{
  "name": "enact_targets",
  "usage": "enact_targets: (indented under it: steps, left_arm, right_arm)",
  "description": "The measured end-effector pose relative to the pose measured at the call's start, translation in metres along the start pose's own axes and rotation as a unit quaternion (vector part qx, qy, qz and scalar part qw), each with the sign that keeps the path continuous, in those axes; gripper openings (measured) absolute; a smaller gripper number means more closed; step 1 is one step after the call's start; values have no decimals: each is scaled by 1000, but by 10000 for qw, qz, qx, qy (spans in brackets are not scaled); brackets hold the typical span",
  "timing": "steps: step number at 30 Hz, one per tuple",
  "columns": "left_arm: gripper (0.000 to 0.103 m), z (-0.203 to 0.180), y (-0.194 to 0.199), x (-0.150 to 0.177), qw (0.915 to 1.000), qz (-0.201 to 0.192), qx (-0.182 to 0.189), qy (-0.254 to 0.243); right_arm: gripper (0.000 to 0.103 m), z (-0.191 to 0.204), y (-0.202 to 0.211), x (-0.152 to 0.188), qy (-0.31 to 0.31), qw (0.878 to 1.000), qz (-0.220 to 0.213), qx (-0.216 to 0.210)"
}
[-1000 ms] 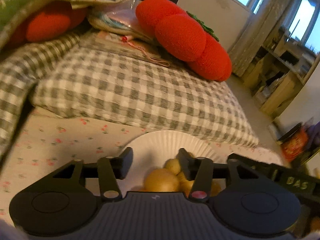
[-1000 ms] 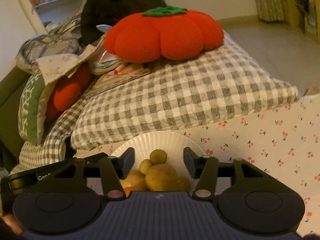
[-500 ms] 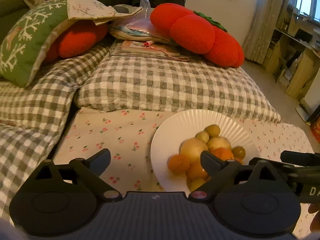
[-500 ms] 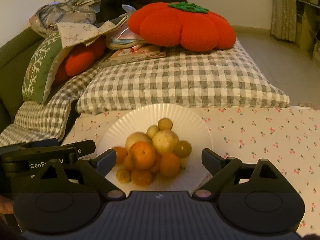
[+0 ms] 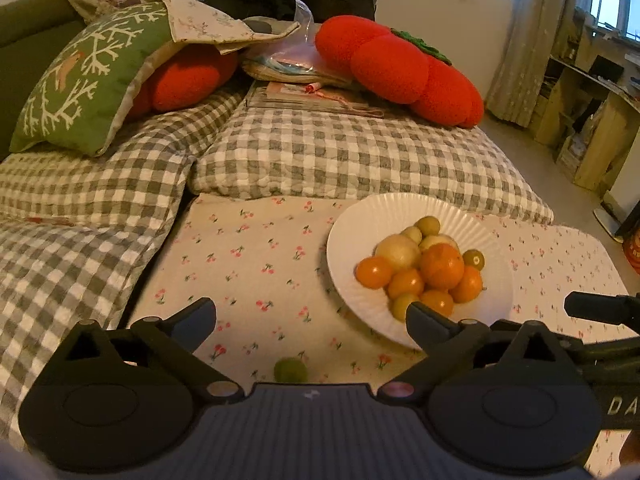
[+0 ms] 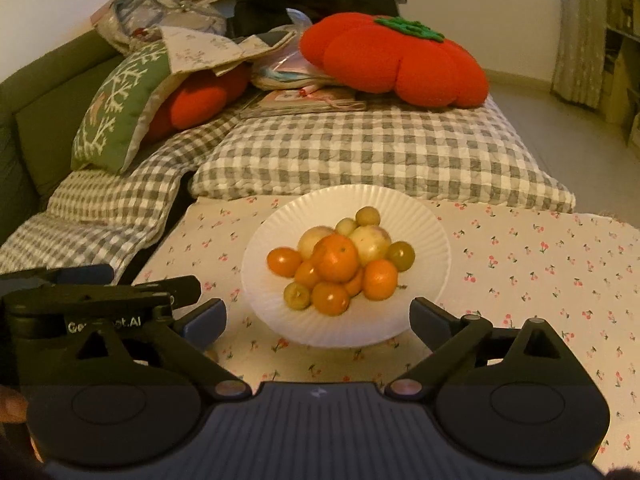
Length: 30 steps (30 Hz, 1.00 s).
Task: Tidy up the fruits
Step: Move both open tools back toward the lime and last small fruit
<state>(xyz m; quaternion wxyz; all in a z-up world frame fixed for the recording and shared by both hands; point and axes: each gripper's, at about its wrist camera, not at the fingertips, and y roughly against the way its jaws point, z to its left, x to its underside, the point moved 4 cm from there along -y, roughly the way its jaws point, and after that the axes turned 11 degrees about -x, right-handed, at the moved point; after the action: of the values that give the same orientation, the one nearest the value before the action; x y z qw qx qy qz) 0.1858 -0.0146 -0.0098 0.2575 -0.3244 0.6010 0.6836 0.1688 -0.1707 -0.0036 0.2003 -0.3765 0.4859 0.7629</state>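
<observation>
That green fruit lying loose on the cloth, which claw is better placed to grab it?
Probably left. The green fruit lies between the open left claw's fingers, while the right claw faces the plate.

I can read white lettering "Ge…ot.AI", its middle blurred, on the left gripper [image 6: 100,300] left of the plate [image 6: 424,240]; "DA" on the right gripper [image 5: 612,360].

My count: one white plate [image 6: 424,240]; six orange fruits [image 6: 336,258]; two pale round fruits [image 6: 374,239]; four small green fruits [image 6: 401,255] on plate; one green fruit [image 5: 290,369] loose on cloth; two red pumpkin cushions [image 6: 392,60].
</observation>
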Motion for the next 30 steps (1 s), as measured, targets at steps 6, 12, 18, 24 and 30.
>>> enact_targets:
  steps: [6, 12, 18, 24, 30]
  left_arm:
    - [97, 12, 14, 8, 9998, 31, 49, 169]
    - [97, 27, 19, 19, 9976, 235, 351, 541]
    - [97, 37, 13, 23, 9972, 302, 320, 611]
    - [97, 46, -2, 27, 9958, 471, 359, 699]
    - [97, 43, -20, 35, 9958, 690, 327, 496]
  right_arm:
    - [98, 16, 10, 8, 67, 9999, -76, -125]
    - [98, 39, 15, 24, 282, 9991, -63, -308]
    - [98, 68, 7, 39, 1026, 9944, 92, -221]
    - [98, 78, -7, 50, 1434, 9889, 280, -271]
    - [98, 74, -28, 60, 1534, 9866, 525, -166]
